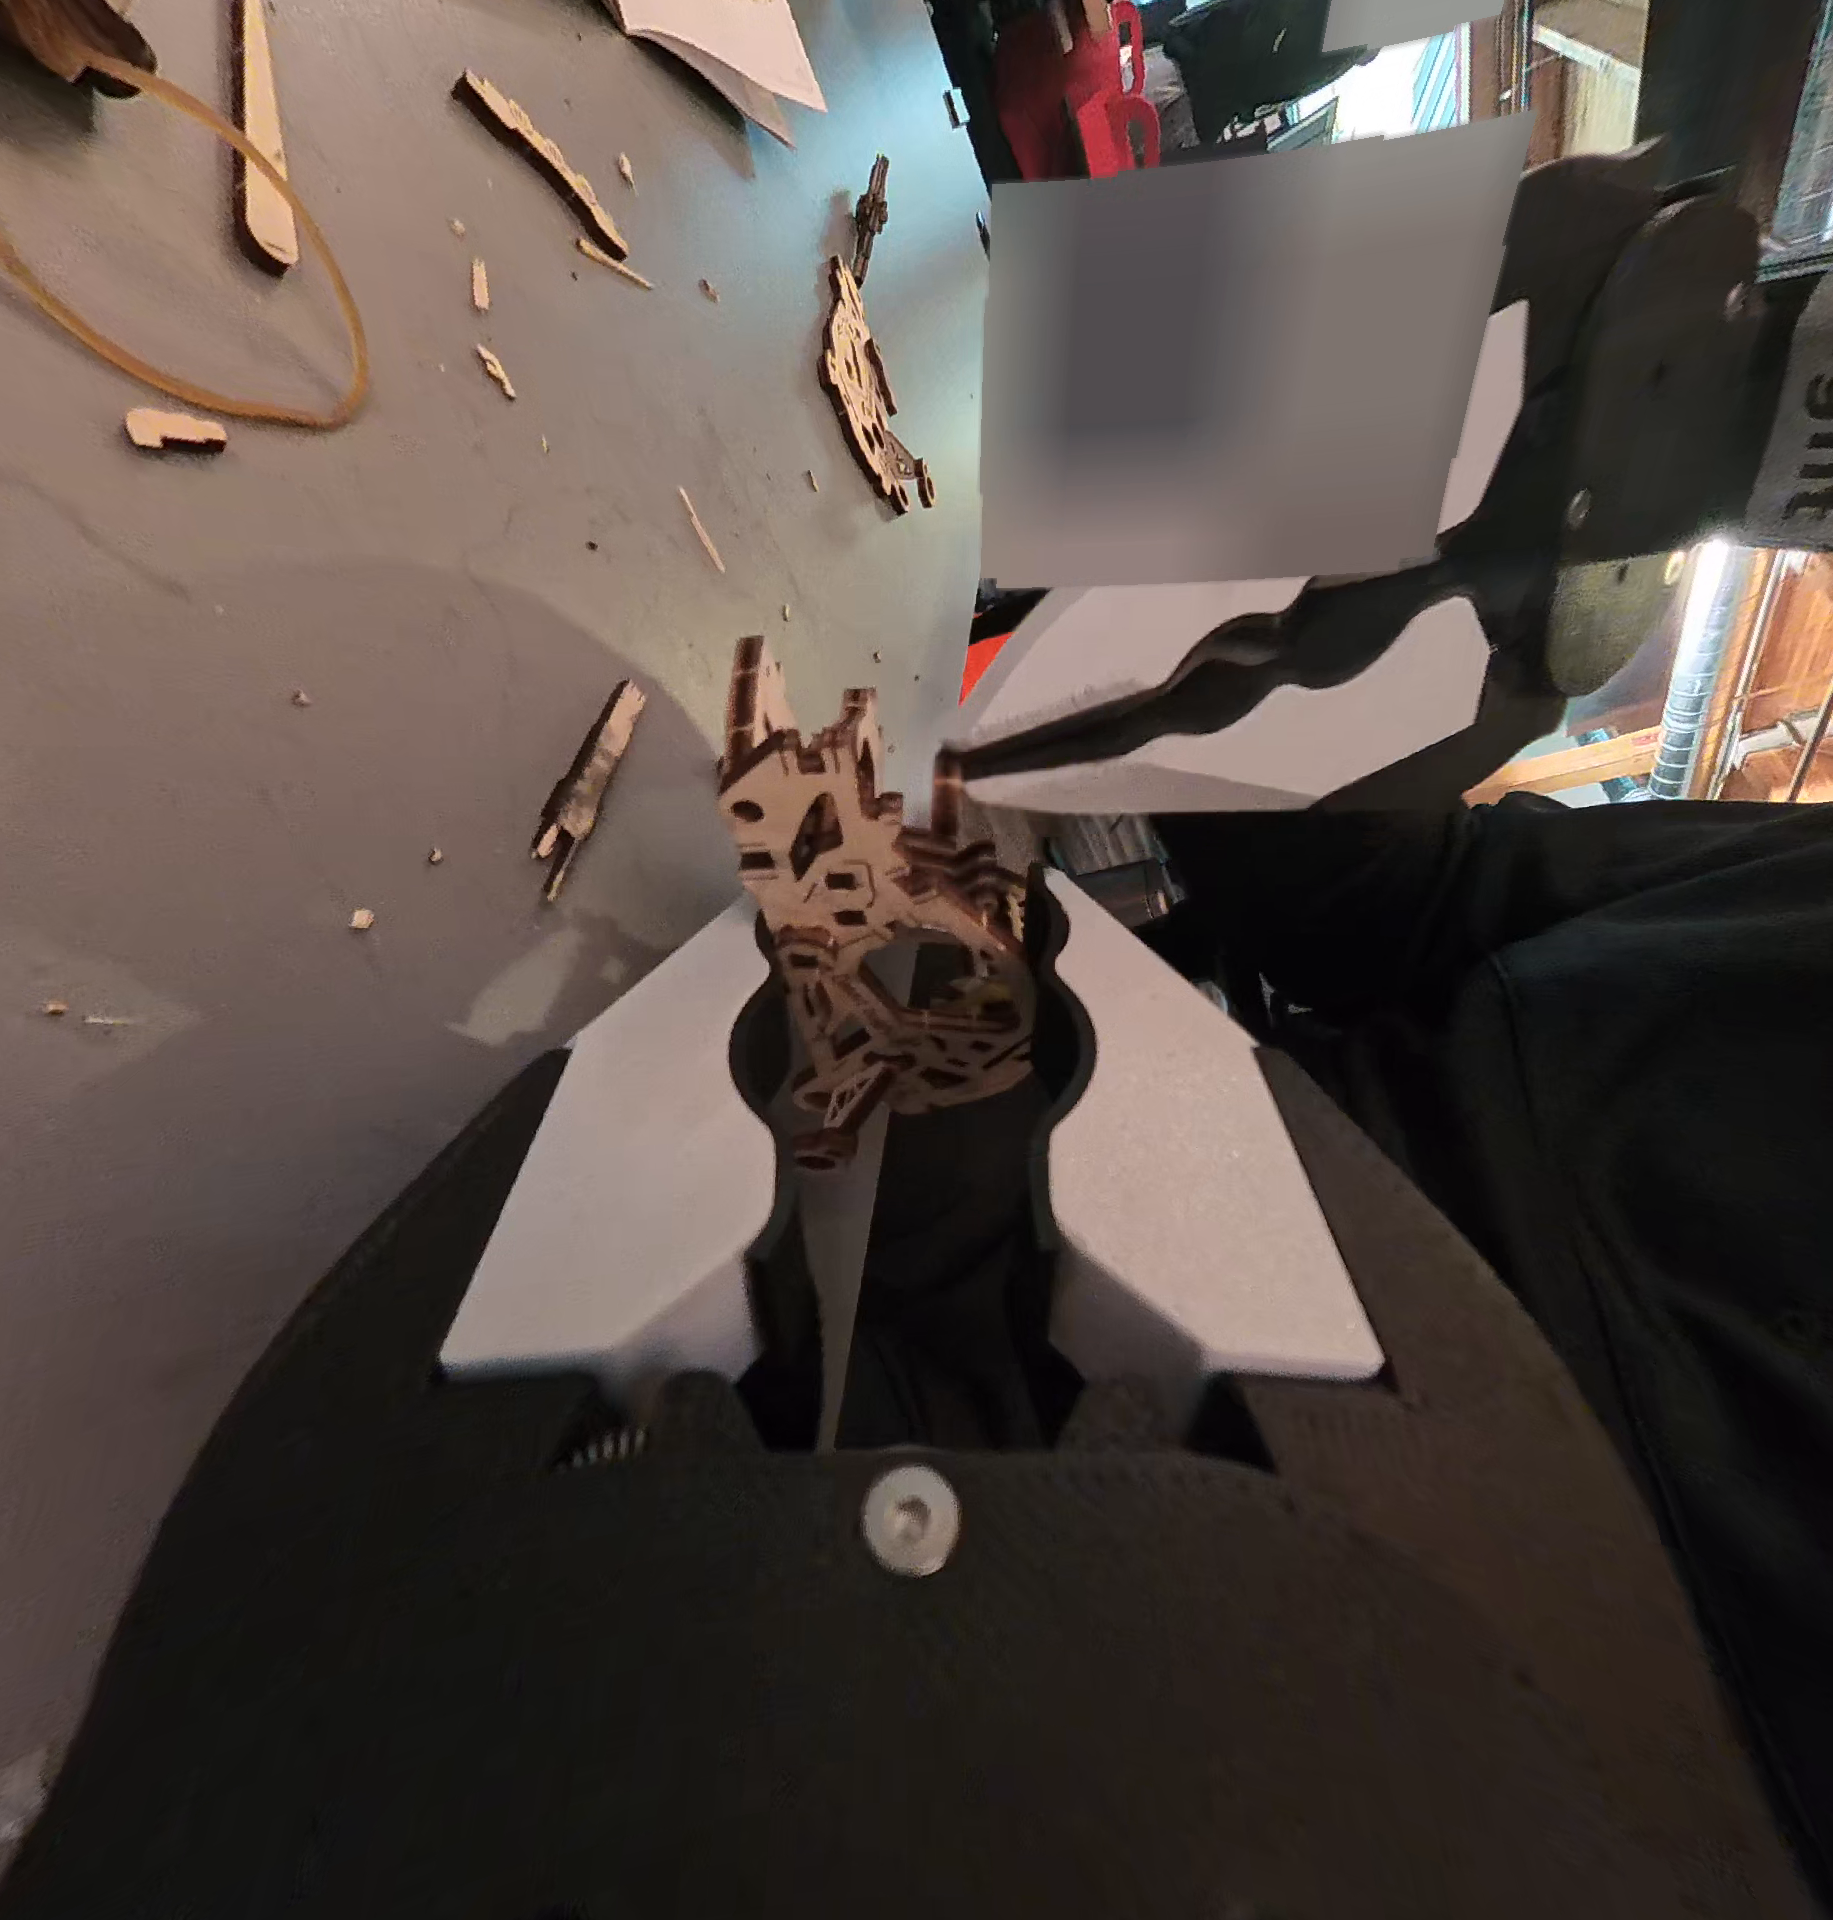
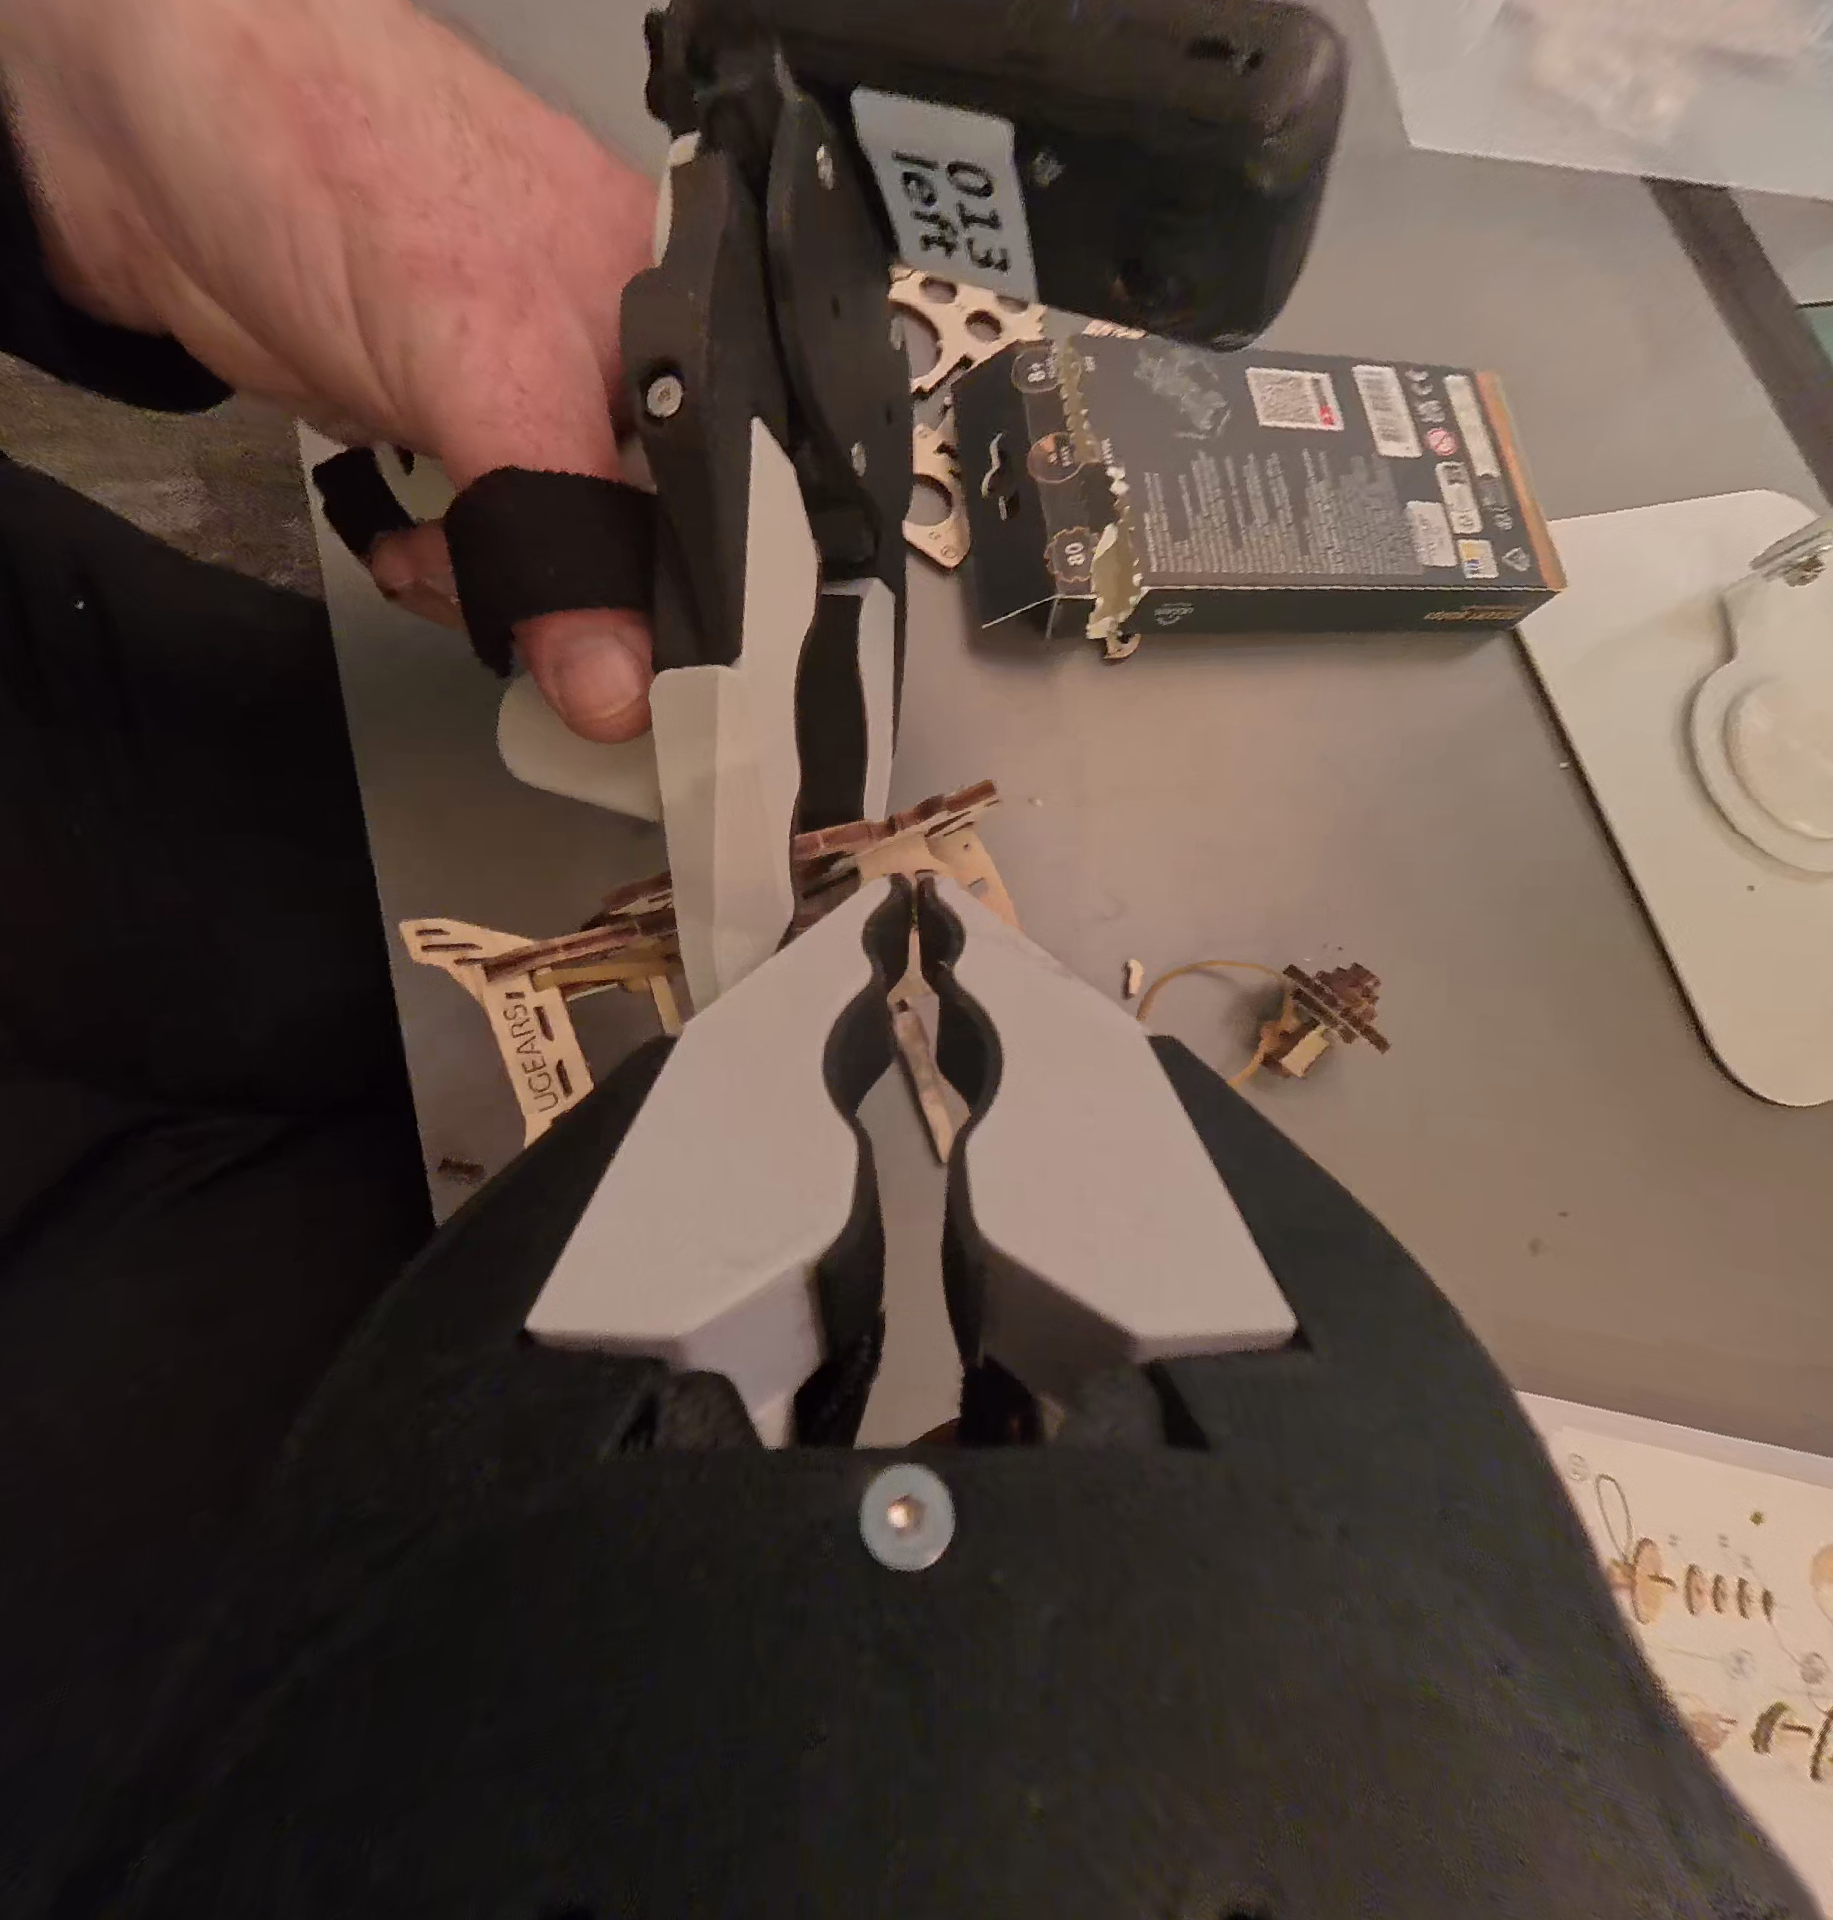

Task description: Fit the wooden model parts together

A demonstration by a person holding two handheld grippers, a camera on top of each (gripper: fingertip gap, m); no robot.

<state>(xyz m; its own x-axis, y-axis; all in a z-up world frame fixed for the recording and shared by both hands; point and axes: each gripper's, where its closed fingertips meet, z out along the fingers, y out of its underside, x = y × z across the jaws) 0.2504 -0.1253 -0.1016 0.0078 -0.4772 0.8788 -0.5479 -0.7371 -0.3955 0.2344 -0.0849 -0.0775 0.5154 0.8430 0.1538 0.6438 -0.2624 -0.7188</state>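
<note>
Nearest the lens we see the left gripper [image 1: 907,935], black body with grey fingers, its jaws partway closed and clamped on the wooden model assembly [image 1: 860,914], which sticks up and forward past its tips, off the table. Same for the right gripper [image 2: 912,904]: jaws nearly together at the tips, pinching a thin wooden strip [image 2: 927,1070] that runs back between the fingers. We see its tips touching the assembly right beside the left gripper's fingers [image 2: 730,810].

Beyond both grippers we have the grey table [image 1: 216,727]. A person's hand [image 2: 351,260] holds the left gripper from behind, finger through a black strap [image 2: 548,551].

Ahead and right of the right gripper lies a dark cardboard box [image 2: 1276,488], flat, flap torn open. Farther right we see a white pad [image 2: 1722,790]. An instruction sheet [image 2: 1722,1662] lies at near right.

Ahead-left of the left gripper we note a rubber band [image 1: 216,260], a flat cut-out wooden plate [image 1: 870,395], a long wooden stick [image 1: 263,135], a dark splintered strip [image 1: 590,779], plus scattered wood chips [image 1: 496,369]. Right of the right gripper sits a small gear piece [image 2: 1317,1013] with its own elastic.
</note>
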